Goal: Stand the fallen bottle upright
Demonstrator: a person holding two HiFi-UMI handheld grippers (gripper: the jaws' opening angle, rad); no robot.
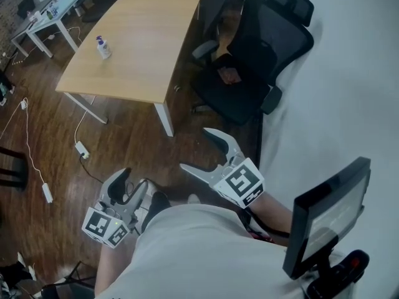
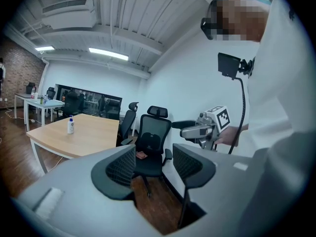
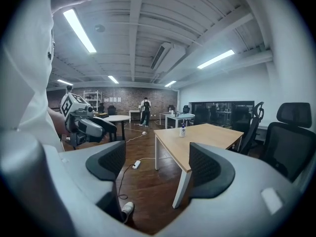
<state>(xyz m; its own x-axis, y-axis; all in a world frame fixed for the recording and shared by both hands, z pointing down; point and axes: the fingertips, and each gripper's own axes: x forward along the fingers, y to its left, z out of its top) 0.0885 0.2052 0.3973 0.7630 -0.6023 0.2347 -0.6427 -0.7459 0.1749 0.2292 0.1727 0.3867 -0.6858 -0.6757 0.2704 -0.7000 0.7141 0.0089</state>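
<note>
The left claw (image 1: 132, 184) is held low, close to the person's body, its jaws spread with nothing between them. Far ahead of it and off to its left, the bottle (image 1: 103, 47) stands upright on the table (image 1: 149, 55), near the table's left edge and well apart from both claws. A power strip (image 1: 81, 149) with its cable lies on the floor (image 1: 50, 123) between the left claw and the table. The right claw (image 1: 196, 148) sits just right of the left one and a little further forward. Its jaws are likewise wide apart and empty, and its own view looks between them at a table leg and the floor. Ahead of the right claw and slightly to its right, a black chair (image 1: 249, 73) stands by the table's right end, near the white wall (image 1: 349, 73). A screen (image 1: 330, 207) on an arm sits right of the right claw, close to the person's side.
</note>
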